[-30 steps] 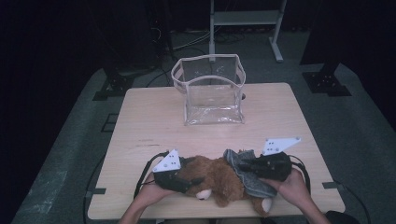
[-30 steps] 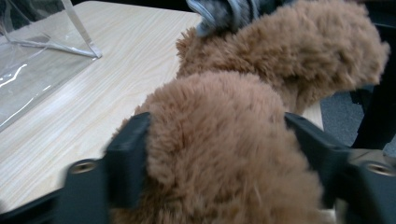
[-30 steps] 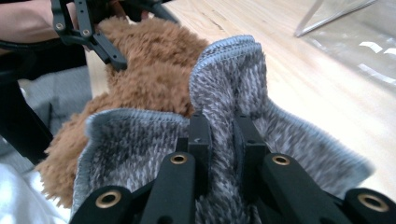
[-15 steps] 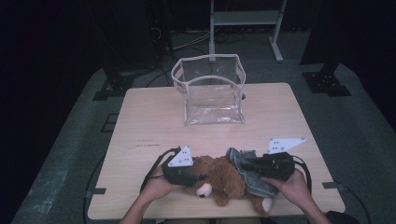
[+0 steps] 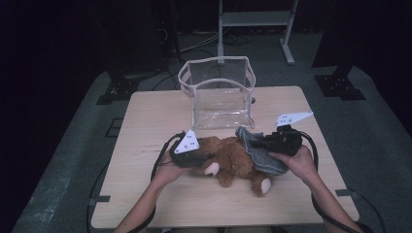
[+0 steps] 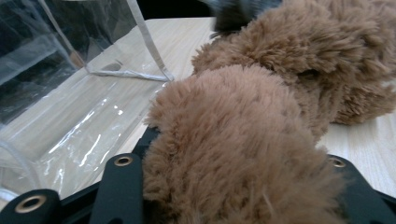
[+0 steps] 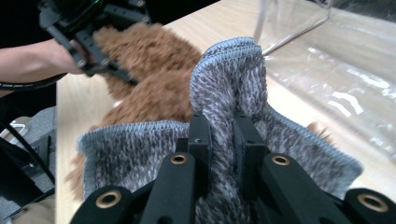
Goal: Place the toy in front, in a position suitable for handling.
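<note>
In the high view, a brown plush teddy bear [image 5: 233, 162] with a grey knitted cloth [image 5: 260, 151] lies near the surface's [image 5: 145, 121] front edge, before a clear plastic bag [image 5: 217, 92]. In the left gripper view, the left tongs [image 6: 233, 186], whose jaws have just been closing, are clamped on fur. In the right gripper view, the right tongs [image 7: 219, 135] are pinched on cloth. Lifting into the bag is judged next.

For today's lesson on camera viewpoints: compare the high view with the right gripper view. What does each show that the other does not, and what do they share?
High view alone: the whole wooden table, both forearms, the dark floor around it, and the plush bear's pale foot.

Right gripper view alone: close up, the right tongs pinching a fold of the grey knitted cloth, with its stitched edge clear.

Both: the brown plush bear, the grey cloth, the clear plastic bag, and the left tongs shut on the bear's fur.
</note>
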Action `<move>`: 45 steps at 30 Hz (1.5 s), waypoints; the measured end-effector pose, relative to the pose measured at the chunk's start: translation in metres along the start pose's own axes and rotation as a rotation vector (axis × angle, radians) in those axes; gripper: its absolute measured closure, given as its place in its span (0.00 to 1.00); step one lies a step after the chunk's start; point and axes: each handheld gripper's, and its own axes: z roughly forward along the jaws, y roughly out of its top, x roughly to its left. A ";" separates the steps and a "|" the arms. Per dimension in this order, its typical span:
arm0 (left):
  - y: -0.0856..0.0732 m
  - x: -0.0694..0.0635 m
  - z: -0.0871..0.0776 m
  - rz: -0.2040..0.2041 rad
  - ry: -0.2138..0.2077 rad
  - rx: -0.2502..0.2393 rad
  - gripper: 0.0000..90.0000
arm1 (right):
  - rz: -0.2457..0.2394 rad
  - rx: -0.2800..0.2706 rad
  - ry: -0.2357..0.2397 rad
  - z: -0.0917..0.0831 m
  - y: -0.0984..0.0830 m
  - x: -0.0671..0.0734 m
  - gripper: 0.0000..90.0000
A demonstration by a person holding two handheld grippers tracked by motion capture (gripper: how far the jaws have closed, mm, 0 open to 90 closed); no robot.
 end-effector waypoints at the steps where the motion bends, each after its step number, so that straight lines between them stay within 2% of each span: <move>1: -0.002 -0.001 0.000 -0.007 -0.001 -0.007 0.52 | 0.002 0.000 -0.001 0.001 0.003 -0.005 0.88; 4: -0.010 -0.003 -0.003 -0.033 -0.011 -0.008 0.47 | 0.032 0.028 0.014 0.012 0.002 -0.016 0.88; 6: -0.017 -0.003 -0.004 -0.084 -0.038 -0.006 0.39 | 0.044 0.039 0.043 0.020 -0.003 -0.015 0.88; 8: -0.022 -0.003 -0.009 -0.150 -0.087 -0.008 0.25 | 0.041 0.031 0.065 0.022 -0.007 -0.007 0.88; 11: -0.020 -0.008 -0.023 -0.192 -0.139 -0.029 0.12 | -0.013 0.032 0.071 0.023 -0.019 0.018 0.89; 12: -0.020 -0.008 -0.023 -0.192 -0.139 -0.029 0.11 | -0.022 0.025 0.077 0.022 -0.023 0.025 0.89; 14: -0.020 -0.014 -0.037 -0.184 -0.140 -0.013 0.10 | -0.047 0.012 0.080 0.018 -0.033 0.039 0.89; 19: -0.028 -0.021 -0.044 -0.218 -0.134 0.022 0.09 | -0.085 -0.001 0.088 0.009 -0.053 0.063 0.89; 20: -0.034 -0.025 -0.043 -0.231 -0.145 0.037 0.12 | -0.088 0.006 0.090 0.008 -0.056 0.066 0.89; 22: -0.036 -0.028 -0.043 -0.218 -0.132 0.036 0.21 | -0.089 0.010 0.093 0.007 -0.057 0.068 0.89; 23: -0.039 -0.032 -0.042 -0.203 -0.123 0.037 0.24 | -0.099 0.032 0.102 0.005 -0.054 0.070 0.89; 24: -0.039 -0.032 -0.042 -0.203 -0.123 0.037 0.25 | -0.104 0.034 0.103 0.003 -0.051 0.070 0.88; 26: -0.041 -0.034 -0.042 -0.185 -0.121 0.029 0.27 | -0.094 -0.002 0.103 -0.005 -0.038 0.065 0.88; 28: -0.041 -0.035 -0.042 -0.177 -0.119 0.027 0.28 | -0.098 -0.029 0.070 -0.009 -0.025 0.056 0.88; 29: -0.040 -0.037 -0.042 -0.154 -0.119 0.021 0.28 | -0.091 -0.039 0.058 -0.009 -0.019 0.051 0.88; 30: -0.040 -0.038 -0.042 -0.151 -0.118 0.015 0.28 | -0.080 -0.045 0.054 -0.008 -0.013 0.045 0.88; 32: -0.040 -0.039 -0.042 -0.143 -0.114 0.012 0.27 | -0.077 -0.045 0.048 -0.005 -0.009 0.041 0.88; 33: -0.040 -0.039 -0.042 -0.144 -0.112 0.009 0.27 | -0.076 -0.024 0.039 -0.001 -0.007 0.037 0.88; 34: -0.039 -0.039 -0.043 -0.141 -0.110 0.005 0.24 | -0.079 0.013 0.050 0.009 -0.011 0.037 0.88; 36: -0.039 -0.039 -0.045 -0.137 -0.112 0.006 0.19 | -0.081 0.020 0.052 0.011 -0.013 0.039 0.88; 38: -0.037 -0.036 -0.047 -0.160 -0.125 0.002 0.12 | -0.081 0.015 0.064 0.013 -0.028 0.046 0.89; 39: -0.035 -0.033 -0.051 -0.195 -0.141 -0.016 0.09 | -0.081 0.015 0.069 0.013 -0.033 0.049 0.89; 40: -0.035 -0.033 -0.051 -0.195 -0.141 -0.016 0.08 | -0.081 0.015 0.069 0.013 -0.033 0.049 0.89; 41: -0.035 -0.031 -0.053 -0.219 -0.143 -0.017 0.05 | -0.077 -0.001 0.086 0.010 -0.044 0.055 0.89; 42: -0.035 -0.031 -0.053 -0.219 -0.143 -0.017 0.03 | -0.083 -0.004 0.087 0.009 -0.048 0.058 0.89; 43: -0.037 -0.029 -0.052 -0.252 -0.169 0.009 0.02 | -0.092 -0.003 0.090 0.008 -0.053 0.062 0.89; 44: -0.037 -0.029 -0.052 -0.252 -0.169 0.009 0.01 | -0.092 -0.003 0.090 0.008 -0.053 0.062 0.89; 45: -0.039 -0.030 -0.051 -0.278 -0.196 0.021 0.01 | -0.112 0.001 0.097 0.004 -0.060 0.070 0.89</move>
